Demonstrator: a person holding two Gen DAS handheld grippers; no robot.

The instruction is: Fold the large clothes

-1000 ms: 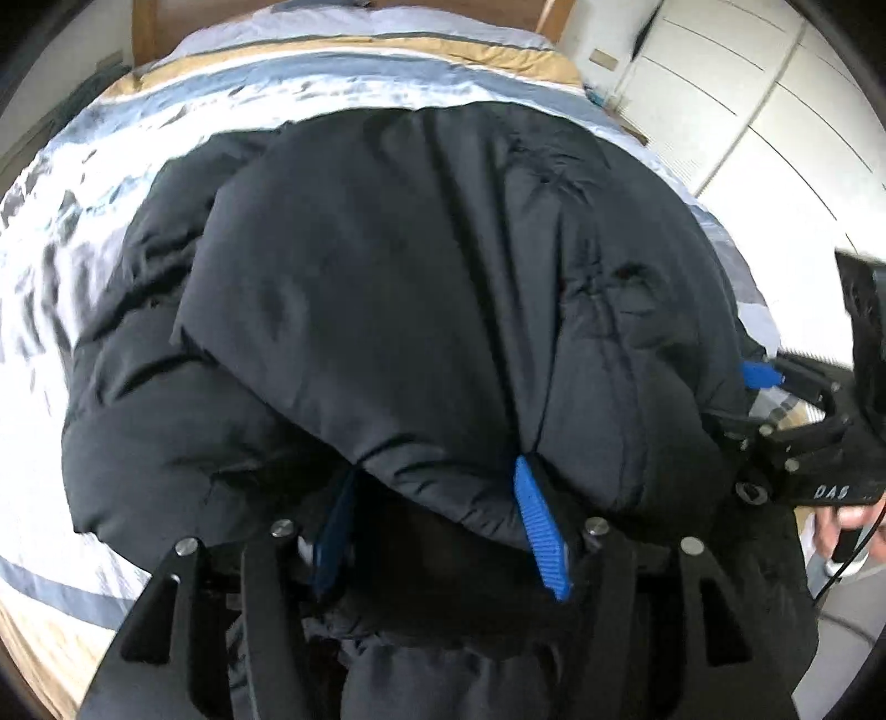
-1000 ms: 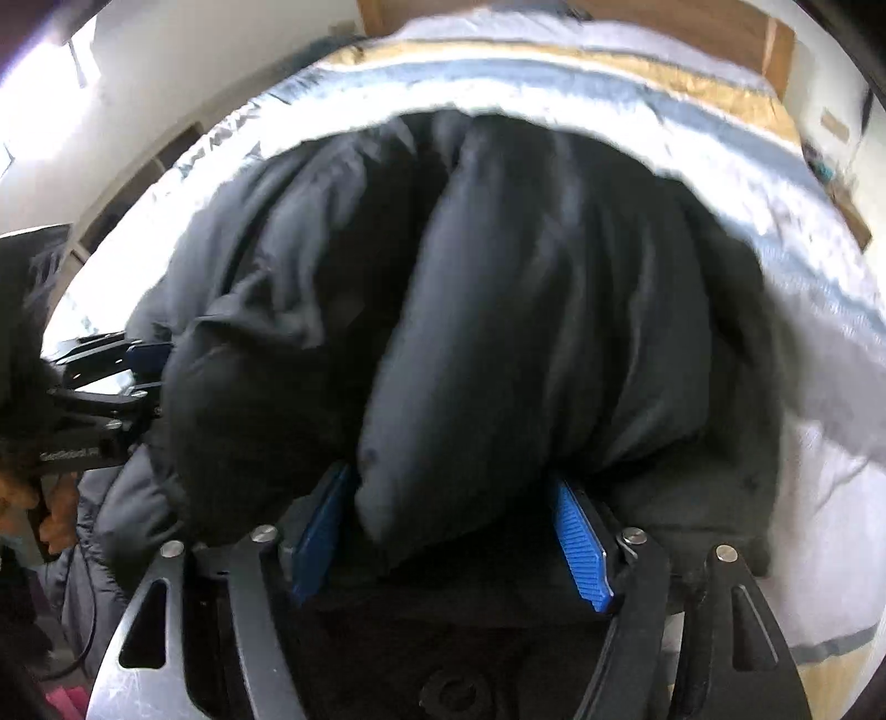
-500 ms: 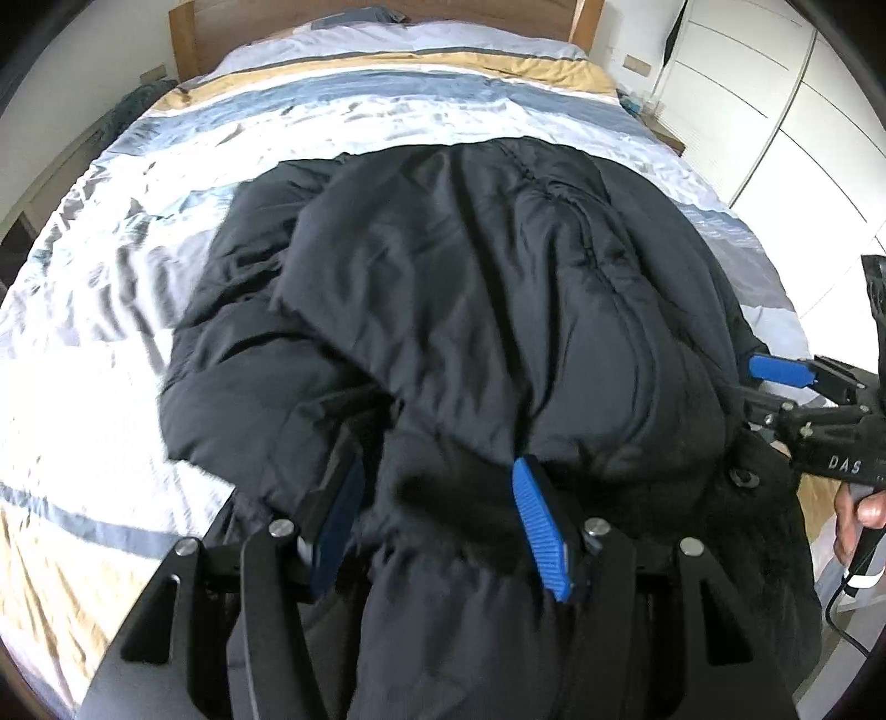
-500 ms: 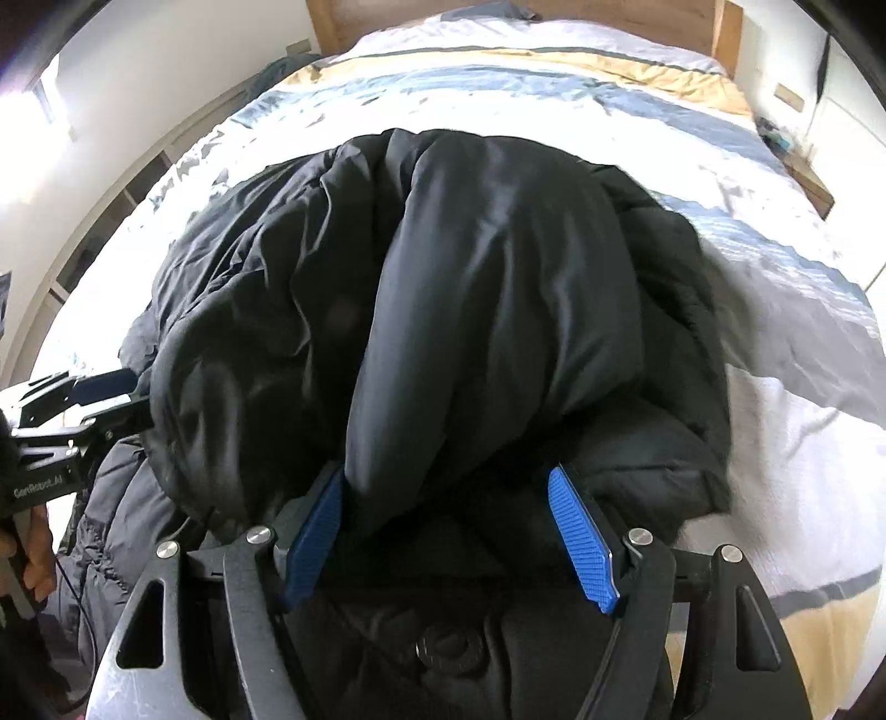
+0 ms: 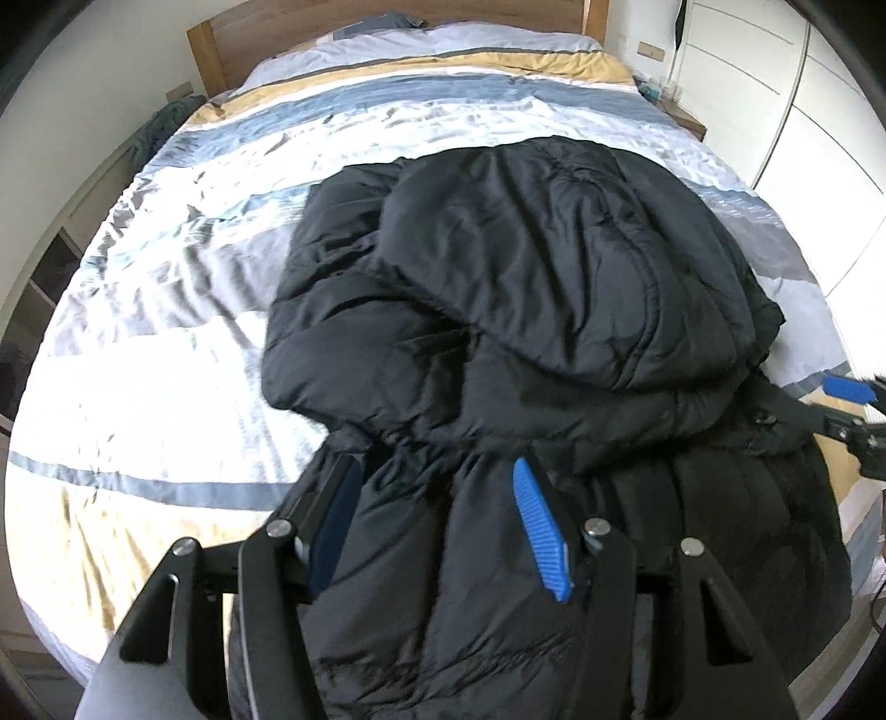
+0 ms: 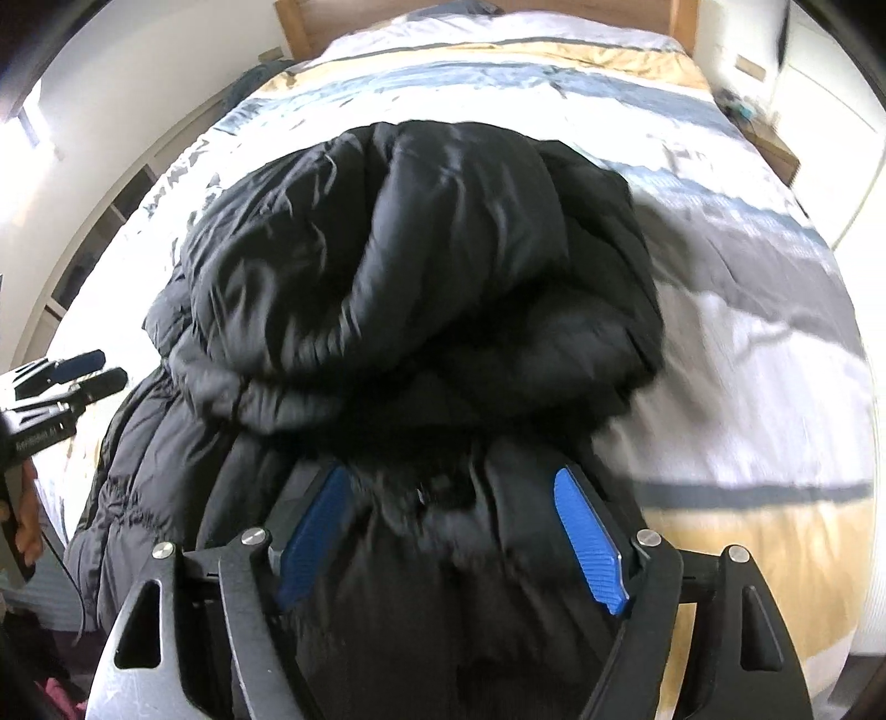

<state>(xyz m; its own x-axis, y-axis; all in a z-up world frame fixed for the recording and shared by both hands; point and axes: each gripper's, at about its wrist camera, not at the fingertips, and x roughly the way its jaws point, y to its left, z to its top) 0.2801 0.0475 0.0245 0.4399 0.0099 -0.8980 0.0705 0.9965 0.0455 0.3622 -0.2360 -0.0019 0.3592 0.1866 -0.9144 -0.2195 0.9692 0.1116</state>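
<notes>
Left gripper and right gripper: jaws spread, right just widening, coat between, unclamped. Black puffer coat: mid-bed, bulky, soft, slippery; grip hem.

Striped bed cover, wood headboard, white wardrobe doors, nightstand at right.

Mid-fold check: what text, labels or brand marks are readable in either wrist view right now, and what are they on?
Pale line of lettering on the body of the left gripper, seen in the right wrist view: too blurred to read.
Black jacket: no text, label or logo shows.
Striped bedding: none.
Nothing else in either view carries readable text.
</notes>
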